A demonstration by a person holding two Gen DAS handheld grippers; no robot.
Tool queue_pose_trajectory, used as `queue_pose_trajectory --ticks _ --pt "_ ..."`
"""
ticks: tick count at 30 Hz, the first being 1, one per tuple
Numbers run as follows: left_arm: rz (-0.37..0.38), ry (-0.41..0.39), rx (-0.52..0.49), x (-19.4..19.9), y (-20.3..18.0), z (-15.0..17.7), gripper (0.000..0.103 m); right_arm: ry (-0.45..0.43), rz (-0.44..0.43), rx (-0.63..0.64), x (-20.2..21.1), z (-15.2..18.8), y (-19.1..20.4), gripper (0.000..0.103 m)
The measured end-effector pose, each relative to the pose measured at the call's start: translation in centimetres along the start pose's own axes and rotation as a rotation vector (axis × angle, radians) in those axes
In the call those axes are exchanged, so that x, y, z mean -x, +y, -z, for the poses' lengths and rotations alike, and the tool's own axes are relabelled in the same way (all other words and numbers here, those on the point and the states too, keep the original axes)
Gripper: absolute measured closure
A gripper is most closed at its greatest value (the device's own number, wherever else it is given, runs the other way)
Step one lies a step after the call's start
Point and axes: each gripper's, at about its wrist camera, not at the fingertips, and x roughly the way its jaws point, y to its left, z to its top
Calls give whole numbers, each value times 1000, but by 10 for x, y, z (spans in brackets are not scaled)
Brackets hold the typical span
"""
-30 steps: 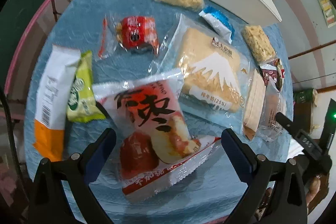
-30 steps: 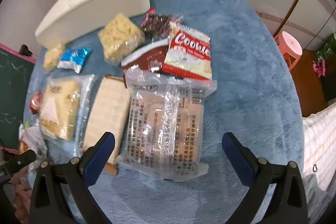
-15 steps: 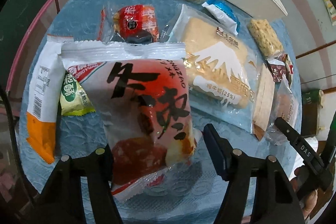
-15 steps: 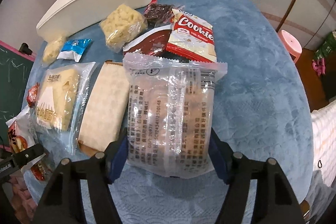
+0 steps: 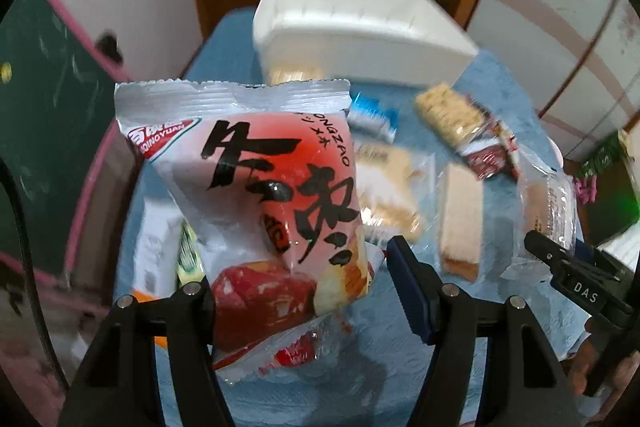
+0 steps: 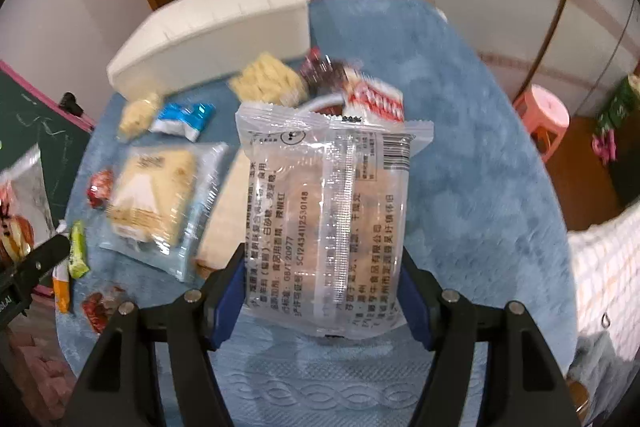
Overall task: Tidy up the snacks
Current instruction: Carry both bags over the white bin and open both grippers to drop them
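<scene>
Red packet (image 5: 272, 211): clamped between the left gripper's (image 5: 298, 287) fingers, lifted clear of the cloth, printed face toward the camera.
Clear packet (image 6: 326, 223): pinched between the right gripper's (image 6: 322, 291) blue pads, raised above the cloth, barcode side showing.
Jaws: both have just been closing, each with its packet between them.
Bin (image 6: 216, 27): white, straight ahead of both grippers, at the far edge.
Other snacks (image 6: 154, 195): lying on the blue cloth (image 6: 460, 187) between grippers and bin.
</scene>
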Motion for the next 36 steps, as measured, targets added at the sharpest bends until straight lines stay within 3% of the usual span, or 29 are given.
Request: queue_pose_trajectory --ticks 8,13,17,21,28,31,36 --pt "13 -169 -121 52 -18 -65 37 -118 -67 93 50 -52 25 35" --pt "67 -215 -121 76 -15 -135 37 -215 -131 122 93 -115 38 34" --pt "13 -287 -142 90 -21 -196 37 -301 -136 136 126 -178 46 34" --pt "-17 -298 -139 84 -22 -262 37 -326 -122 145 132 -235 58 33" --pt "-26 -230 -86 16 -8 -347 37 -270 -93 145 81 -312 81 32" --pt "-40 -171 -83 -29 -10 -360 37 -212 -80 131 36 -333 86 32" --pt "-54 -77 -57 -93 -13 -357 36 -114 -55 129 -28 -338 91 30"
